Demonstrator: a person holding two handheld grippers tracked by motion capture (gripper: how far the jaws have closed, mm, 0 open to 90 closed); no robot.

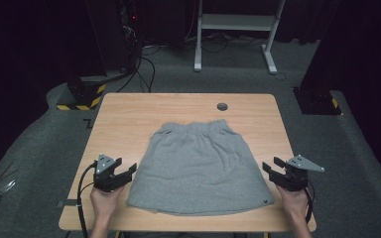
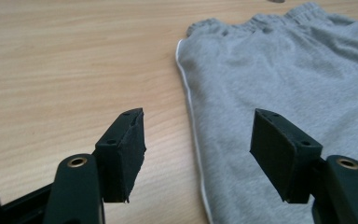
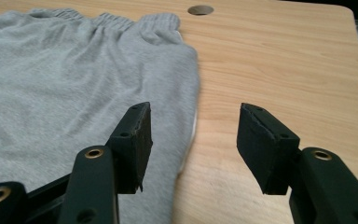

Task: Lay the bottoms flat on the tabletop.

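One grey garment [image 1: 198,166], a pair of shorts or a skirt with a gathered waistband, lies flat on the wooden counter [image 1: 124,111]. Its waistband points toward the far edge and its wide hem lies along the near edge, about midway between the left and right edges.

High view: two grippers, one in each hand. The left gripper [image 1: 127,172] sits by the near left corner, just beside the garment's left hem corner. The right gripper [image 1: 272,169] sits by the near right corner, just beside the right hem corner. This view also takes in one round hole [image 1: 222,106] in the counter near the far edge, the grey carpeted floor [image 1: 39,148], one white frame [image 1: 235,29] beyond the counter, and two yellow-and-black striped feet [image 1: 82,99].

Left gripper view: the jaws of the left gripper [image 2: 198,144] stand well apart with nothing clamped. One jaw is over bare wood, the other over the cloth, and the garment's left edge runs between them. One thin white seam line [image 2: 189,102] along that edge shows here.

Right gripper view: the jaws of the right gripper [image 3: 193,140] are likewise well apart and empty, astride the garment's right edge, with the hole beyond the waistband [image 3: 116,21].
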